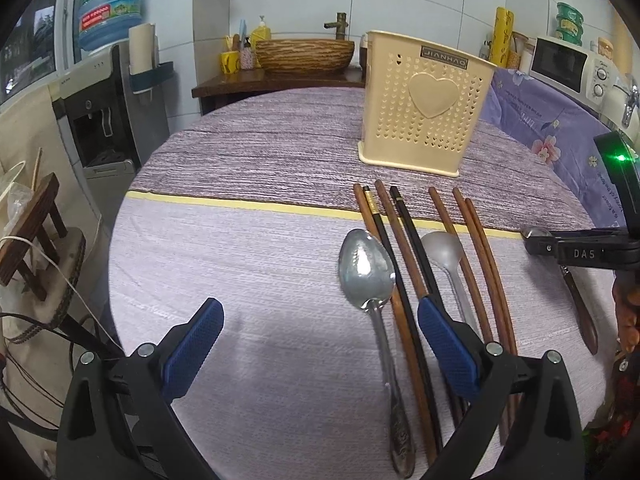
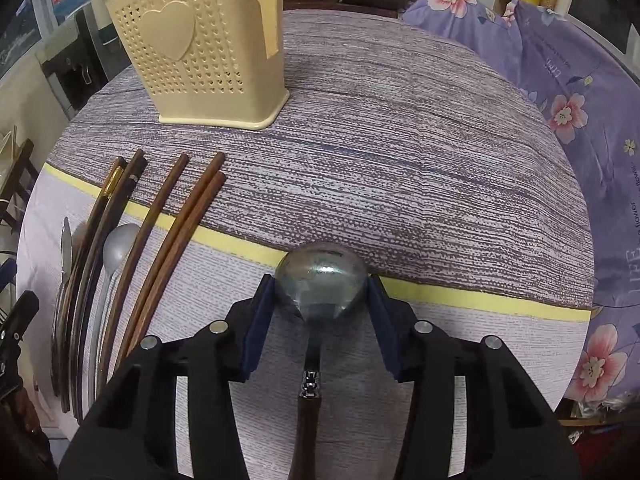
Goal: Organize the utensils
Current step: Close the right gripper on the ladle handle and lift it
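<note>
A cream perforated utensil holder (image 1: 426, 104) stands upright at the far side of the round table; it also shows in the right wrist view (image 2: 204, 48). Several brown and black chopsticks (image 1: 404, 248) lie side by side with a metal spoon (image 1: 366, 272) and a grey spoon (image 1: 444, 248). My left gripper (image 1: 320, 340) is open and empty, low over the table beside the metal spoon. My right gripper (image 2: 322, 292) is shut on the bowl of a wooden-handled spoon (image 2: 322, 280); its handle (image 2: 308, 412) runs back under the gripper. The spoon's handle also shows in the left wrist view (image 1: 582, 312).
The table has a purple striped cloth (image 2: 400, 160) with a yellow band (image 2: 480, 300). A floral purple sheet (image 2: 580, 120) covers something to the right. A water dispenser (image 1: 100, 120) and a wooden stool (image 1: 36, 236) stand left of the table. A microwave (image 1: 568, 64) sits at the back right.
</note>
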A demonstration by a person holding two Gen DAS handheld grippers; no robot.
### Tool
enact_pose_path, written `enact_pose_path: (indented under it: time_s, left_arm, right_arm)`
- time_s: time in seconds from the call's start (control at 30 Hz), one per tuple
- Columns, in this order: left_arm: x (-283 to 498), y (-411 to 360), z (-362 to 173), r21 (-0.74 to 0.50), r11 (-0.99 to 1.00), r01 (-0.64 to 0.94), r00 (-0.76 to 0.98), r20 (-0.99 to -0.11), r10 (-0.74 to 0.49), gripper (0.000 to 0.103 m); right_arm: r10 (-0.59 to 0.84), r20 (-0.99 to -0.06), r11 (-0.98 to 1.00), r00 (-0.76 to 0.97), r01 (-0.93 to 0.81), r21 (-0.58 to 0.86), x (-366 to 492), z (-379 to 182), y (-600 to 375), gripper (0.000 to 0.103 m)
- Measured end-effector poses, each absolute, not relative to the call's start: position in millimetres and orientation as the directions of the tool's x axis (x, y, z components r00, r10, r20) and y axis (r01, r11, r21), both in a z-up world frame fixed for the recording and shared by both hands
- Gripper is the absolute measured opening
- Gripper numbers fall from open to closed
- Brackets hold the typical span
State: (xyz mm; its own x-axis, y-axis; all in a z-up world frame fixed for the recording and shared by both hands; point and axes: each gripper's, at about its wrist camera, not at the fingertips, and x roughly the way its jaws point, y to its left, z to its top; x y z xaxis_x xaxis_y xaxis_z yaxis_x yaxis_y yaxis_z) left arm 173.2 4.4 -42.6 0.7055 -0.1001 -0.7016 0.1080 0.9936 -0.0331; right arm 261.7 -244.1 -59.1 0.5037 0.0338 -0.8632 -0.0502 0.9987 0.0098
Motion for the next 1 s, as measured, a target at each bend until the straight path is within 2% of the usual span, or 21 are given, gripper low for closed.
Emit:
enact_pose_path:
  time_s: [0.23,0.47,0.7,1.0]
  left_arm:
    - [203,-12,-48,-0.024,0.993,0.119,0.649,-0.755,-0.097,0.074]
    - [220,-15,-56,-0.068,0.994,0.089,0.596,-0.796,-0.108,0.061]
    - [222,-19,-56,-0.077,0.993,0.088,0.596,-0.795,-0.115,0.037]
    - [223,-11,-41,-0.102,0.991,0.081,0.630,-0.766,-0.130,0.037]
  right_arm:
    - [0.032,-0.858,0.999,0.512,-0.040,0.013,259,-60,-243,0.048]
    - [0.025,-0.858,0.999,0.513,-0.034,0.008,258,-60,-241,0.048]
    - [0.029,-0.856,0.999,0.516,-0.032,0.015,260,-60,-241,0.047]
    - [0.120,-0.803,0.992,0.584,-0.049,0.113,253,-48,-247,0.047]
